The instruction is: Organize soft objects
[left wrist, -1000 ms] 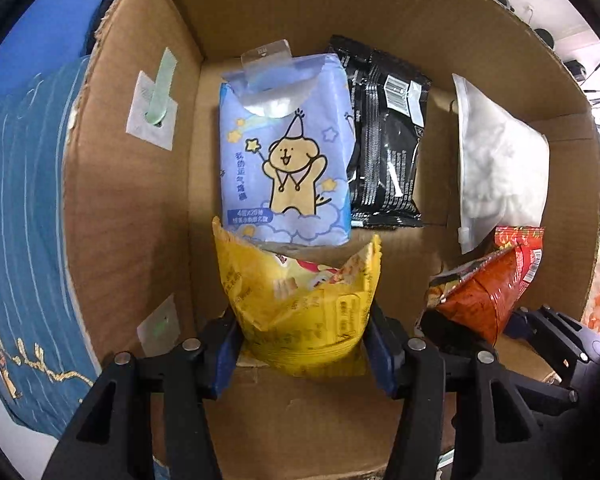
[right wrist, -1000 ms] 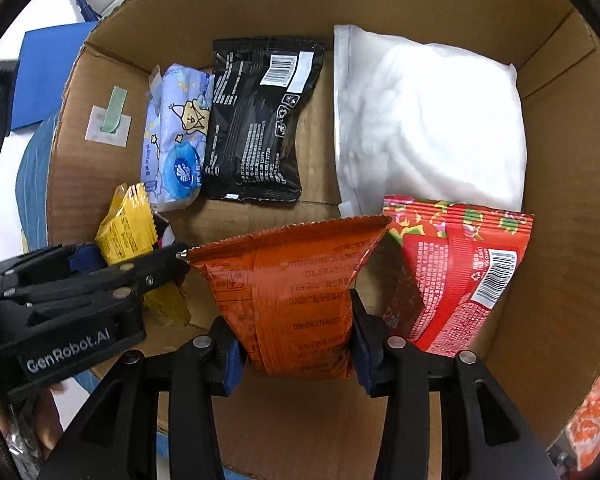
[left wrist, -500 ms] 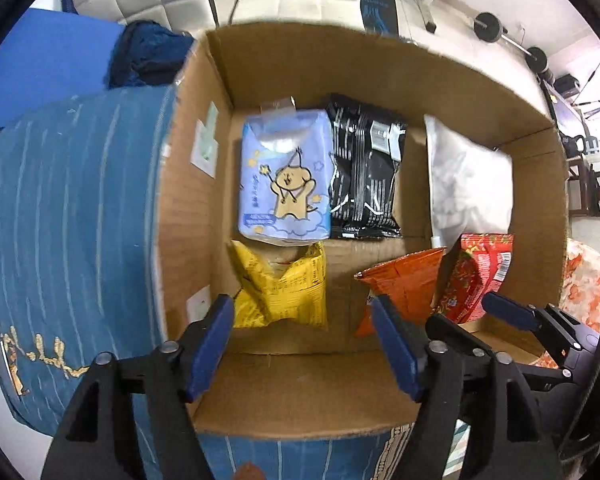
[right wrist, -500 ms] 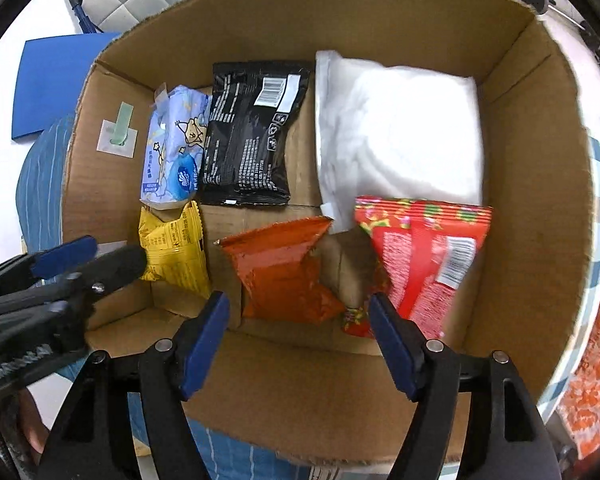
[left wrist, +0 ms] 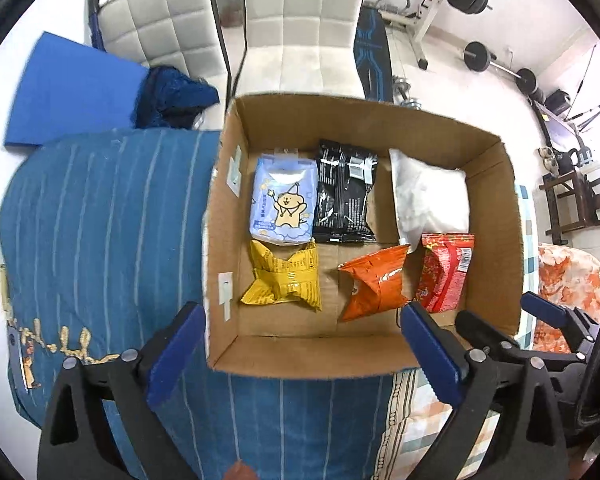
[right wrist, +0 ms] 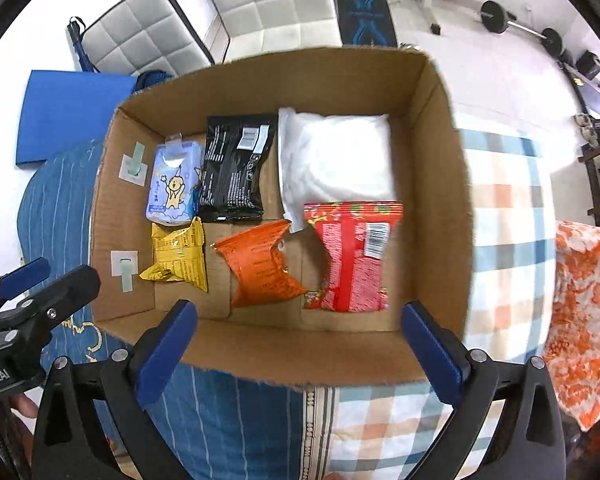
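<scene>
I am observing both the left claw (left wrist: pixel 300 344) and right claw (right wrist: pixel 300 336) hanging spread and empty, jaws having just been opening, above the cardboard box (right wrist: pixel 440 200) where the yellow packet (left wrist: pixel 284 280) is lying at nine o'clock of the orange packet (right wrist: pixel 260 268).

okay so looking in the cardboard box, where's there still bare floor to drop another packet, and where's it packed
Bare cardboard runs along the near wall of the cardboard box, in front of the yellow packet, orange packet and red packet. A narrower strip lies between the red packet and the right wall. The back row is crowded: tissue pack, black packet and white bag nearly side by side.
</scene>
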